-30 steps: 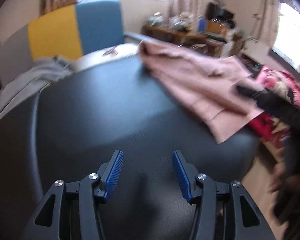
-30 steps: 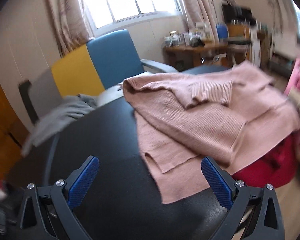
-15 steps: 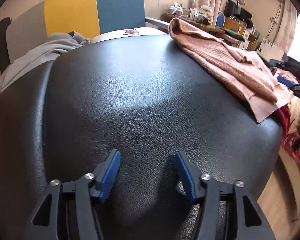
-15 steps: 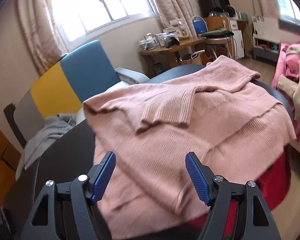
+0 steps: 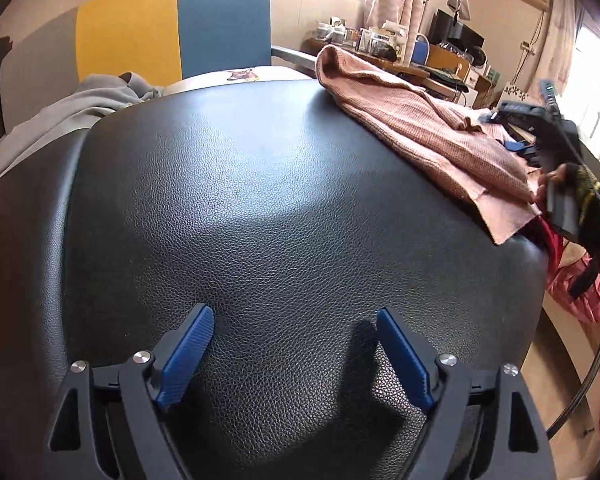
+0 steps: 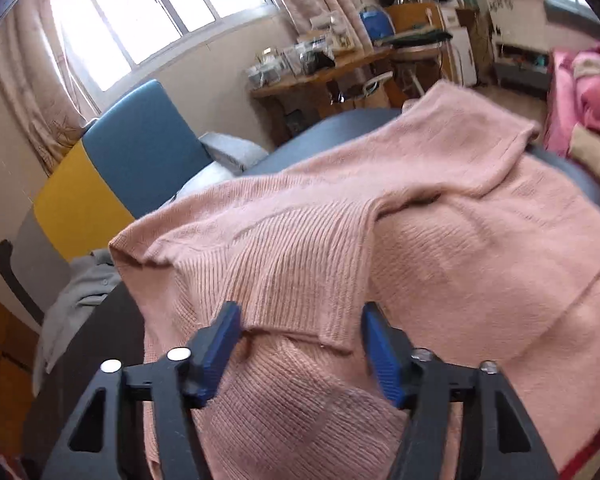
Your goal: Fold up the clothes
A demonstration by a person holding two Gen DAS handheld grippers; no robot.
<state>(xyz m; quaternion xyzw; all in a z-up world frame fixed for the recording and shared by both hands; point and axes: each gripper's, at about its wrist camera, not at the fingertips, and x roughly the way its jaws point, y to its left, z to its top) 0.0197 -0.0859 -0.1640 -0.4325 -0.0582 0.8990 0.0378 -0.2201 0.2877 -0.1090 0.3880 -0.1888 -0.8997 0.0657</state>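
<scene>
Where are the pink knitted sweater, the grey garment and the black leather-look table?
Pink knitted sweater [image 6: 440,248]: right wrist view, ribbed body.
Grey garment [image 5: 80,108]: left wrist view, rumpled middle.
Black leather-look table [image 5: 260,200]: left wrist view, bare top.

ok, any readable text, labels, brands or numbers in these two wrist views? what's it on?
None readable.
Picture card on the pale tabletop past the black leather surface: a printed image, no legible words.
Boxes and jars on the wooden desk: labels too small and blurred.
Pink knit sweater: no tag showing.
</scene>
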